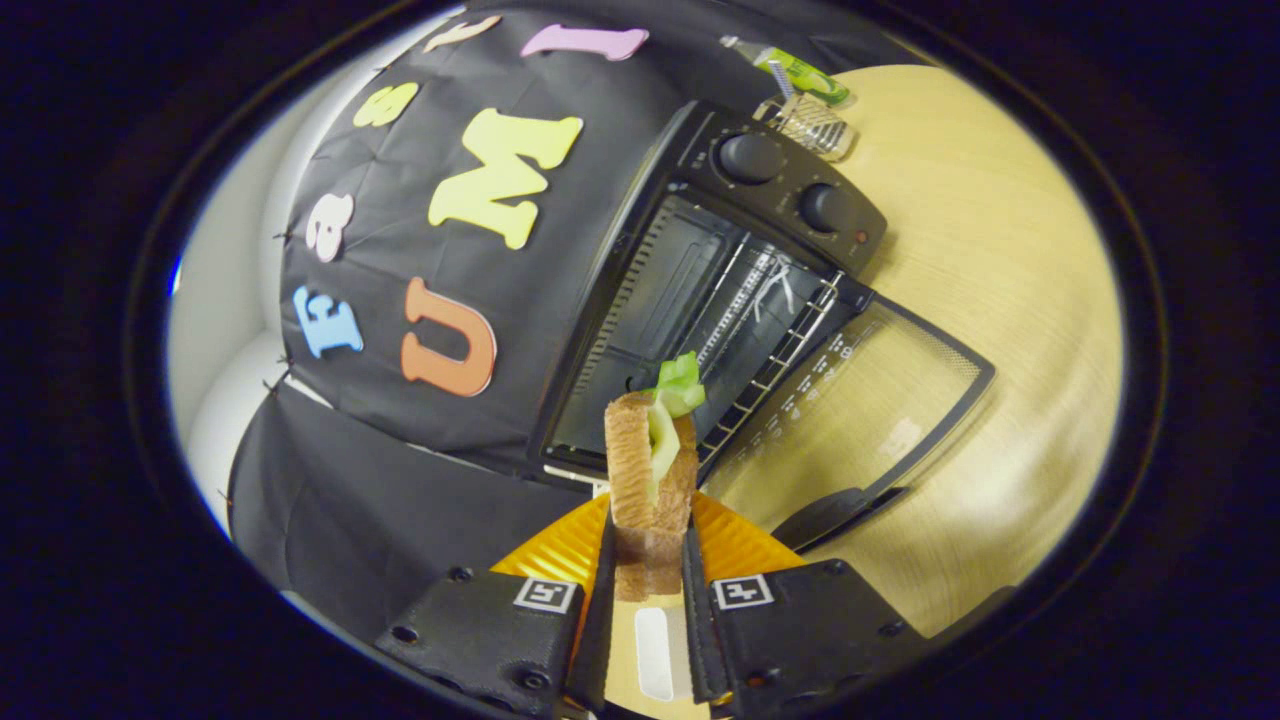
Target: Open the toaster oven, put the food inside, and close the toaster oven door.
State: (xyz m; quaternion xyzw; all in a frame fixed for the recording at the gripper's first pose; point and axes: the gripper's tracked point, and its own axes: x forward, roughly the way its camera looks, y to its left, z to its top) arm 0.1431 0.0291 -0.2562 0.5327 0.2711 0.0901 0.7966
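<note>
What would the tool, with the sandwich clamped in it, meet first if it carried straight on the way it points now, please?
Probably the wire rack inside the open toaster oven. The tool is shut on the sandwich, which points into the cavity over the lowered door; depth is hard to judge here.

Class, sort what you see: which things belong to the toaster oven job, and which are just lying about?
Job: sandwich, clamped between both fingers of the gripper; toaster oven with its door open.
Lying about: orange plate; green bottle; clear glass; wooden table.
</note>
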